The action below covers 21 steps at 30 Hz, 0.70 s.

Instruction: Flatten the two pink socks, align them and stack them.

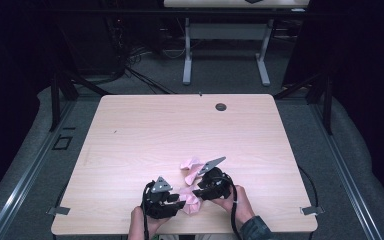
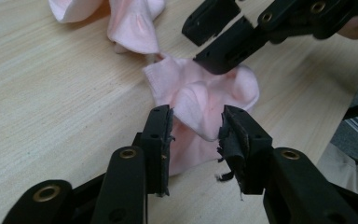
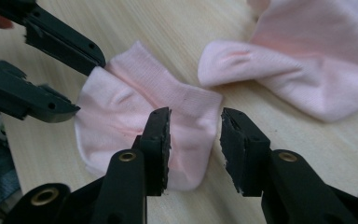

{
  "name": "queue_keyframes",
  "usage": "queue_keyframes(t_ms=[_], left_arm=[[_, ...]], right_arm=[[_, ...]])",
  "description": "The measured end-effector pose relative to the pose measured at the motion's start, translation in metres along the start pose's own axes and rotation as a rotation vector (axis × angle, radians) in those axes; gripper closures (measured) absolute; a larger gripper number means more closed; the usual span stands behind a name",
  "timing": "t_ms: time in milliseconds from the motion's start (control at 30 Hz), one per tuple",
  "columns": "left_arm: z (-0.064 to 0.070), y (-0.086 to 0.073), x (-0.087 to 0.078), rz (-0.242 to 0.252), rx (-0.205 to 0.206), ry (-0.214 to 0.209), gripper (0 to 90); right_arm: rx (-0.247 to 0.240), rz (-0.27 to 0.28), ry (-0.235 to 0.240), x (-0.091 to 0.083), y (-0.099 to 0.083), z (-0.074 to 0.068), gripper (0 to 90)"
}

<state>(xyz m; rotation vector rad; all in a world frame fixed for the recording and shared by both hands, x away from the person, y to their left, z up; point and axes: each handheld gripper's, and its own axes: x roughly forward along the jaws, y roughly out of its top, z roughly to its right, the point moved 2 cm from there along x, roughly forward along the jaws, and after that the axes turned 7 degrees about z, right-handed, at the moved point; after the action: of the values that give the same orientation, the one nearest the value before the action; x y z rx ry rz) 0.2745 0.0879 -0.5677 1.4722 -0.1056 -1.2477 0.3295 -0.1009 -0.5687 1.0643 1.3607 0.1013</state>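
Observation:
Two small pink socks lie near the front middle of the wooden table. The nearer sock is rumpled, and both grippers meet at it. My left gripper is open, with a raised fold of this sock between its jaws. My right gripper is open too, its jaws straddling the sock's edge from the other side. Each gripper's jaws show in the other's view, open at the sock. The second sock lies just beyond, crumpled and free.
The table's front edge runs just below the hands. A dark cable hole sits at the far middle. Metal clips stick out at the front corners. Another table's legs stand behind, with cables on the floor.

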Motion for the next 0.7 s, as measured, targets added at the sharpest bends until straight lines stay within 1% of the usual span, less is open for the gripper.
queue_keyframes(t_ms=[33, 67, 133, 167, 200, 233, 267, 300, 333, 400, 467, 500, 533, 567, 600, 700], left_arm=[[0.0, 0.0, 0.001, -0.008, 0.007, 0.0, 65.8], [0.001, 0.0, 0.004, -0.008, 0.0, 0.001, 67.5], [0.002, 0.0, 0.01, -0.029, 0.005, -0.003, 73.1], [0.002, 0.0, 0.01, -0.029, 0.005, -0.003, 79.0], [0.002, 0.0, 0.011, -0.028, 0.002, -0.01, 79.0], [0.002, 0.001, 0.012, -0.028, 0.003, -0.014, 81.9], [0.002, 0.001, 0.014, -0.027, -0.002, -0.019, 84.6], [0.001, 0.001, 0.015, -0.027, 0.0, -0.021, 86.3], [0.002, 0.001, 0.017, -0.024, -0.004, -0.02, 87.0], [0.002, 0.001, 0.018, -0.029, 0.005, -0.026, 87.9], [0.002, 0.003, 0.018, -0.022, 0.013, -0.03, 88.4], [0.002, 0.003, 0.017, -0.022, 0.02, -0.029, 88.6], [0.003, 0.004, 0.016, -0.016, 0.022, -0.03, 88.7], [0.003, 0.005, 0.015, -0.015, 0.024, -0.033, 88.8], [0.004, 0.006, 0.014, -0.015, 0.036, -0.028, 88.8], [0.005, 0.007, 0.01, -0.005, 0.044, -0.03, 88.8]], right_arm=[[0.004, -0.005, -0.007, 0.002, -0.001, -0.001, 65.1], [-0.001, -0.008, -0.008, 0.003, -0.003, -0.002, 67.1], [0.003, -0.005, -0.028, 0.006, -0.005, -0.004, 71.4], [0.003, -0.005, -0.028, 0.006, -0.005, -0.004, 71.4], [0.003, -0.009, -0.043, 0.007, -0.007, -0.005, 75.4], [-0.002, -0.017, -0.049, 0.006, -0.008, -0.005, 77.9], [0.012, -0.001, -0.052, 0.008, -0.01, -0.006, 80.6], [-0.001, -0.019, -0.059, 0.007, -0.011, -0.005, 83.4], [0.005, -0.014, -0.068, 0.006, -0.011, -0.005, 85.9], [0.026, -0.006, -0.069, 0.005, -0.013, -0.006, 88.5], [0.037, -0.011, -0.081, 0.003, -0.015, -0.006, 88.9], [0.057, -0.003, -0.085, 0.002, -0.017, -0.006, 89.0], [0.06, -0.005, -0.087, 0.001, -0.018, -0.005, 89.0], [0.073, -0.007, -0.088, -0.001, -0.02, -0.005, 89.1], [0.089, -0.005, -0.091, -0.003, -0.022, -0.005, 89.0], [0.131, -0.043, -0.09, -0.011, -0.027, -0.006, 87.7]])
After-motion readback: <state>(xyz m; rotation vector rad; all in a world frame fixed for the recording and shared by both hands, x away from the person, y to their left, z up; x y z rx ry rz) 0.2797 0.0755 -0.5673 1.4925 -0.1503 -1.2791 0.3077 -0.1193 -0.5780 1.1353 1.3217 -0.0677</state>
